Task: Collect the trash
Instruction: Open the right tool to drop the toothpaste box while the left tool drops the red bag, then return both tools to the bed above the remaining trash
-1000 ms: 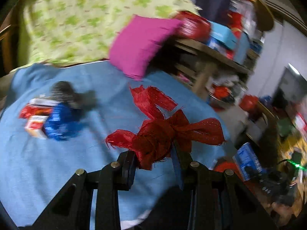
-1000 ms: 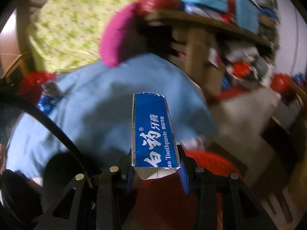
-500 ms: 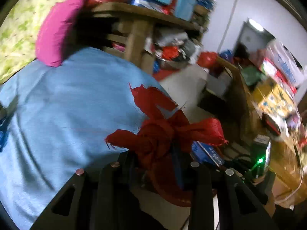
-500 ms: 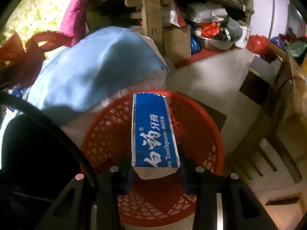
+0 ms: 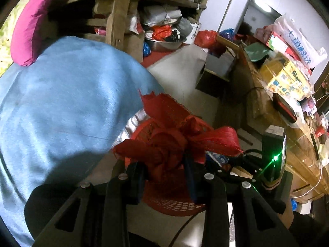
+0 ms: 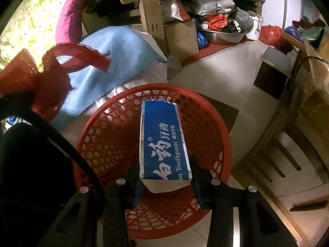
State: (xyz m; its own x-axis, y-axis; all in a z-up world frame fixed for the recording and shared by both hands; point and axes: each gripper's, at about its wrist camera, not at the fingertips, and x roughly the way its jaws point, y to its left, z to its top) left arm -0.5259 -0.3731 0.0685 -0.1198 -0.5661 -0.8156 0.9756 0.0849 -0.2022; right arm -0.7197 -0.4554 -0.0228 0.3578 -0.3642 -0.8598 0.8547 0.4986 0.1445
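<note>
Cluttered storeroom floor, pale and tiled, fills the middle of both views, with a wooden shelf rack (image 6: 150, 18) along the top edge and a blue-covered bed (image 5: 61, 107) at the left. Your red mesh wastebasket (image 6: 207, 107) stands on the floor just beside the bed's corner, low centre in the right wrist view; as far as its lattice wall and bottom show, nothing lies in it yet.

Right gripper (image 6: 166, 177): your blue toothpaste box (image 6: 162, 142) sits between the jaws, its long axis running straight up the frame, away from the camera, over the basket's open mouth. The jaws have just been opening, and a narrow gap appears between the box's right edge and the right pad, so the box seems to be let go, not clamped; its near end is at the level of the pads. The relation that matters: the box lies directly above the basket's interior, well inside the rim, so a release should drop it in.

Left gripper (image 5: 164, 175): closed on a knotted scrap of red mesh ribbon (image 5: 176, 135), whose loose tails spread to upper left and right of the knot. In the left wrist view the basket shows behind and below the ribbon, its rim partly hidden; the ribbon appears near the basket's left edge, not yet centred over it. In the right wrist view the same ribbon hangs at the left, outside the rim, so your right hand is the nearer to a clean drop.
</note>
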